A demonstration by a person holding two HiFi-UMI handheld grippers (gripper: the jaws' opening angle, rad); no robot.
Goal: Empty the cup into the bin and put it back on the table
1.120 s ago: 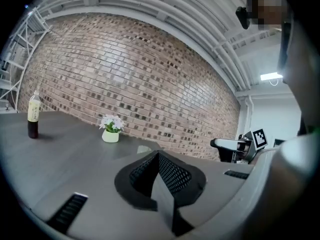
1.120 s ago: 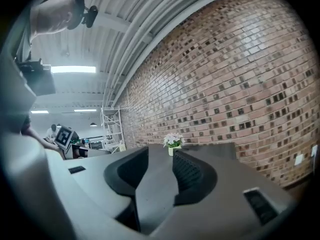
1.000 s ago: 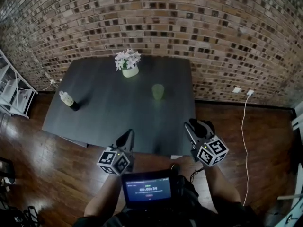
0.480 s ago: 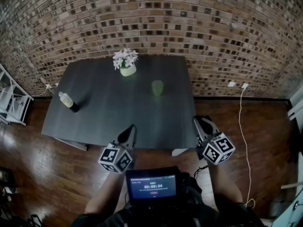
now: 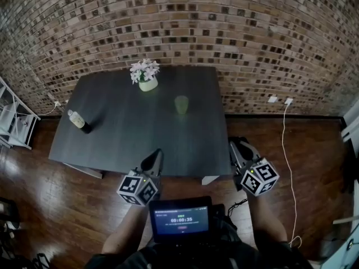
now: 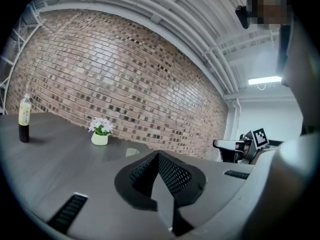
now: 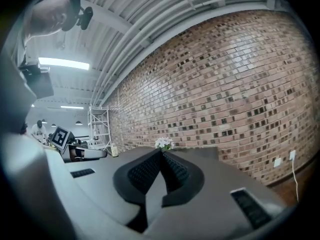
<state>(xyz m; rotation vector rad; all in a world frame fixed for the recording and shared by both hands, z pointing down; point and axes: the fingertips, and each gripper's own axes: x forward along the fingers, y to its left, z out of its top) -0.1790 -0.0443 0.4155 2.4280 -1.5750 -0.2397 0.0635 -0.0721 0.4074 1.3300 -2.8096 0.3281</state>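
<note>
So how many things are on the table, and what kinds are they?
flower pot: 1
cup: 1
bottle: 1
total: 3

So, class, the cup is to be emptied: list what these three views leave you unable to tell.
Cup contents: too small and far in the head view.
Cup in the left gripper view: only a sliver shows above the left gripper's shut jaws.
Cup in the right gripper view: hidden behind the right gripper's shut jaws; only the flowers show.
Bin: in no view.
Bottle label: too small in both views that show it.
</note>
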